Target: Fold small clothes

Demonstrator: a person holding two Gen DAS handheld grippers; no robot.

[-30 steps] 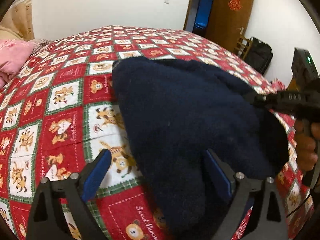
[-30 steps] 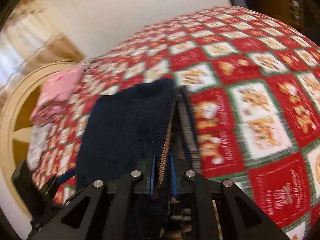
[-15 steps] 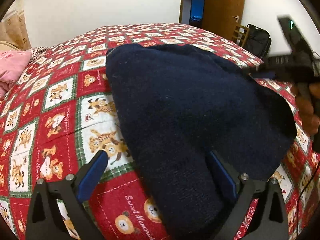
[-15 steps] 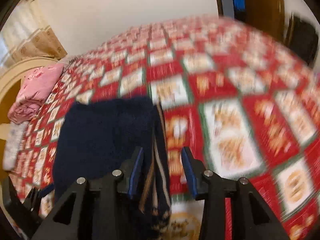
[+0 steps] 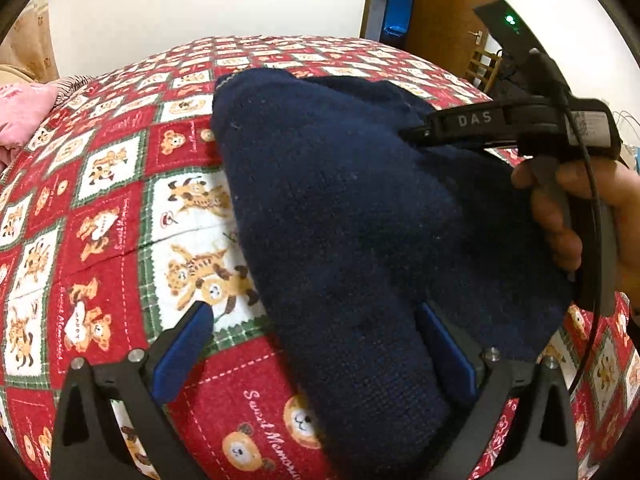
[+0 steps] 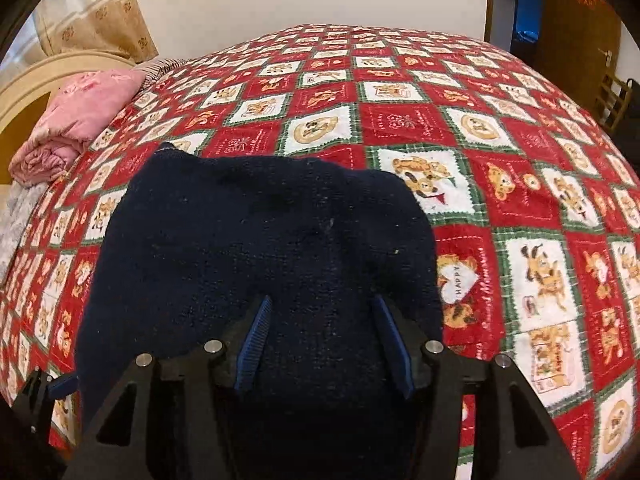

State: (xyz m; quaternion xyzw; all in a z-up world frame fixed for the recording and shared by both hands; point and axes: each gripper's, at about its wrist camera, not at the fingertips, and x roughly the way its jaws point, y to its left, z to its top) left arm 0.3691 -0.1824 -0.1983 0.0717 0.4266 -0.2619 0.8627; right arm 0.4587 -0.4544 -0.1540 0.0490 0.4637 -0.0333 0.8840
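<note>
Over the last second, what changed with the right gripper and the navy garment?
The right gripper let go: a second ago its fingers were shut on the garment's striped edge, and now they stand open over the navy garment, which lies spread flat on the bedspread with that edge out of sight. The left gripper stayed open at the garment's near edge. The pink bedding did not move.
</note>
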